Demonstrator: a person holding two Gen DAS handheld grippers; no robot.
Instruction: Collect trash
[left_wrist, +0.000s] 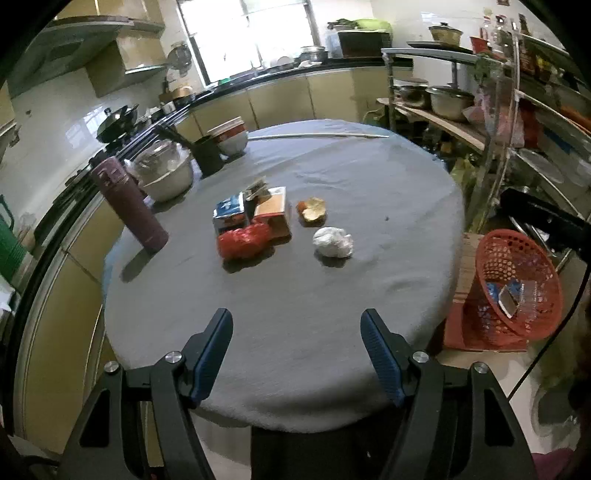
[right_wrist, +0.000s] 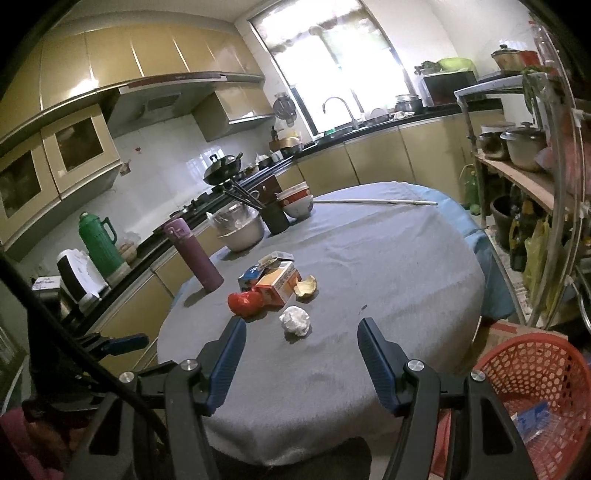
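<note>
On the round, grey-clothed tabletop (left_wrist: 280, 295) the things run left to right: a purple flask (left_wrist: 129, 205) stands upright at the left edge, tilted by the lens; behind it sit a steel bowl (left_wrist: 166, 173), a dark cup (left_wrist: 207, 155) with chopsticks in it, and stacked bowls (left_wrist: 231, 136); the trash lies near the middle; a blue carton (left_wrist: 229, 212) touches an orange box (left_wrist: 275, 212), with a crumpled red bag (left_wrist: 243, 242) against their near side; just right of the box lies a yellow peel (left_wrist: 313, 210); nearer the camera and apart from the rest sits a white paper wad (left_wrist: 333, 242); past the right edge, on the floor, a red basket (left_wrist: 517, 284) leans toward the tabletop and already holds some packaging.

The left claw (left_wrist: 297, 354) hangs over the near edge, its blue pads apart with only cloth between them; the right claw (right_wrist: 301, 363) does likewise, gaping and empty, with the wad (right_wrist: 294, 320) just beyond its tips; in the right wrist view the basket (right_wrist: 535, 376) shows at the lower right.
</note>
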